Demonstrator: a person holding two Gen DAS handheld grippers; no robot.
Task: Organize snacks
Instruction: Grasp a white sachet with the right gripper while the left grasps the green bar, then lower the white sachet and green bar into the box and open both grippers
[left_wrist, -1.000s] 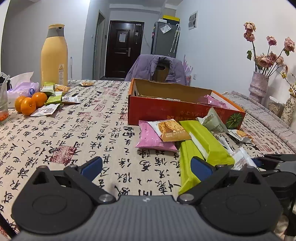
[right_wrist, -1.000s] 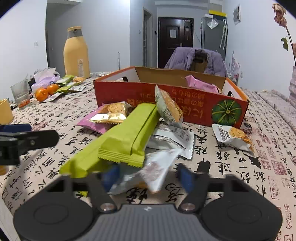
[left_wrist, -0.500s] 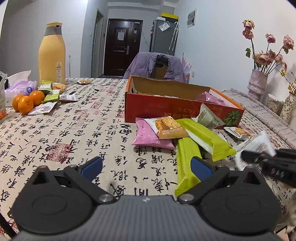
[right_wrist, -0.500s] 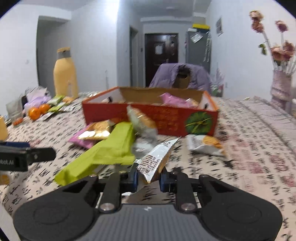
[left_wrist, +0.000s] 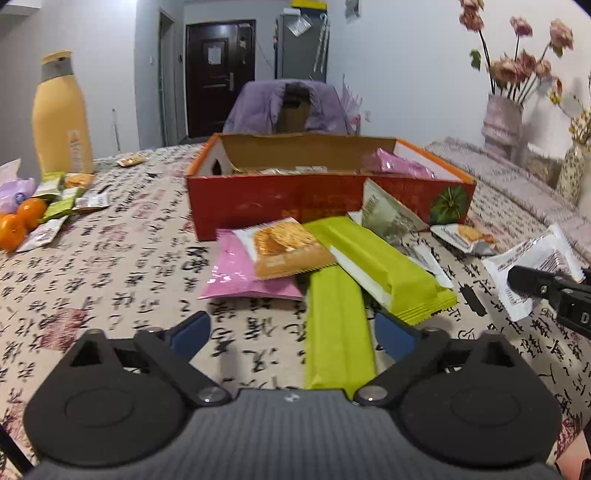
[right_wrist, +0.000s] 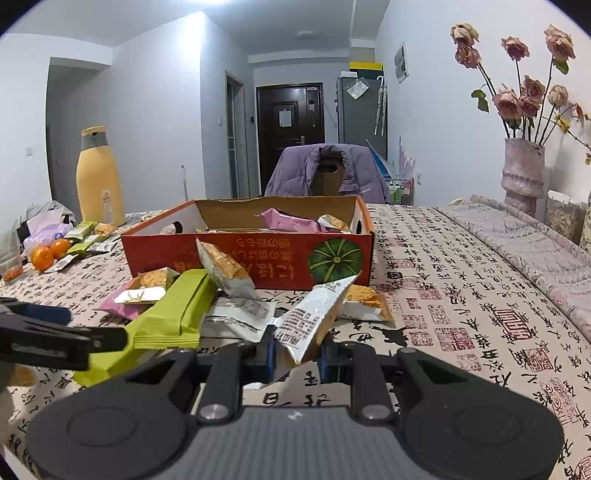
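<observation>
Lifted since before: crinkled white snack packet (right_wrist: 314, 317), jaws-pinched.

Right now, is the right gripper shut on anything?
Shut: the right gripper pinches a white snack packet, lifted clear of the table; the red box sits ahead.

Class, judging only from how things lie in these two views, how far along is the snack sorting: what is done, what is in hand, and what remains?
Done: a pink packet and a few others lie in the red box. In hand: the right gripper is shut on a white packet; the left gripper is open over a green bar. Left: the pile before the box, and the packets by the oranges.
</observation>
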